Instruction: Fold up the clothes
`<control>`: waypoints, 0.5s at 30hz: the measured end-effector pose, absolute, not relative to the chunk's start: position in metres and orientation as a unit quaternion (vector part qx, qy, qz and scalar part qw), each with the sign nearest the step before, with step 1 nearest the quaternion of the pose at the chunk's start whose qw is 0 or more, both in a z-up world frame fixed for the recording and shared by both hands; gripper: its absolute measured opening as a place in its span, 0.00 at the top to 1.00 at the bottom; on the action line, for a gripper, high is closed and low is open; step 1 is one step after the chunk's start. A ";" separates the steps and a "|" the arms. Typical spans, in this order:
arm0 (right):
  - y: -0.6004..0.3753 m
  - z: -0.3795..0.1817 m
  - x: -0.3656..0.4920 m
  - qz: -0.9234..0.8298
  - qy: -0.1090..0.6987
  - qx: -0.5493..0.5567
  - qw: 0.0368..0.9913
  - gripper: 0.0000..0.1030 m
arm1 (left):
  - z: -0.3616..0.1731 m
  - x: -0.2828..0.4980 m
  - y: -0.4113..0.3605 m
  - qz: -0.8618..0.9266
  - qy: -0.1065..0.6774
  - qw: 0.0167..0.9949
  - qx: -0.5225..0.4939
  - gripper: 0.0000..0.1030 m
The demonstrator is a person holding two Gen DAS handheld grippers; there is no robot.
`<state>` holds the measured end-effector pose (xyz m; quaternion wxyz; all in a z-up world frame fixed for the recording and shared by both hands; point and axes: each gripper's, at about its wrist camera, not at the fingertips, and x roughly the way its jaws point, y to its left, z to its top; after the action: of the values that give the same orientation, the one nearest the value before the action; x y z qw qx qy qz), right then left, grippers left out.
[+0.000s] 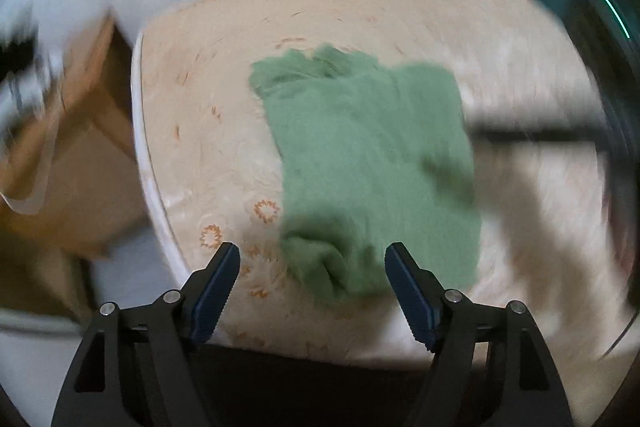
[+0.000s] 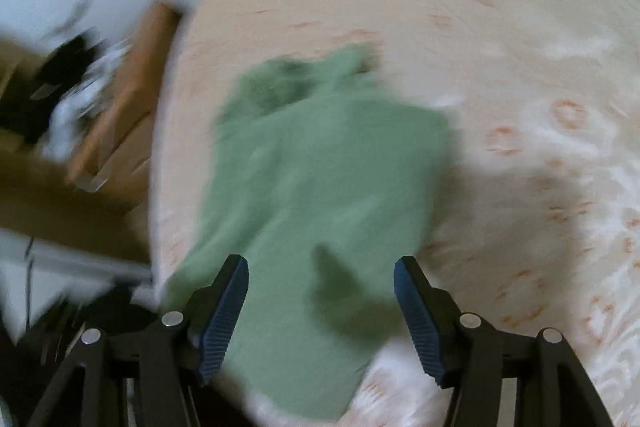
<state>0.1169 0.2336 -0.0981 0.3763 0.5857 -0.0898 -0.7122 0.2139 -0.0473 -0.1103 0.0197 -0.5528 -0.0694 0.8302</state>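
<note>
Garment [image 1: 368, 163], green, without legible writing

No text, label or number can be read anywhere (both views are blurred).

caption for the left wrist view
Open left hand-held gripper above a green garment on a floral tablecloth.

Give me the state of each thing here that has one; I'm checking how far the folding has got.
green garment: lying on the patterned bedspread, partly folded, far end bunched, held by neither gripper.
left gripper: open, nothing between its pads.
right gripper: open, above the garment, not gripping it.
patterned bedspread: spread flat.
cardboard box: beside the bed, flaps open.
</note>
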 end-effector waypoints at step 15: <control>0.191 -0.146 0.152 -0.619 -0.041 0.653 0.434 0.39 | -0.167 0.164 -0.088 0.688 -0.319 0.051 -0.650 0.25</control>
<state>0.1521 0.1912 -0.1458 0.4345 0.6532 -0.0408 -0.6188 0.1636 -0.0876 -0.1673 0.0506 -0.6496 -0.3193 0.6881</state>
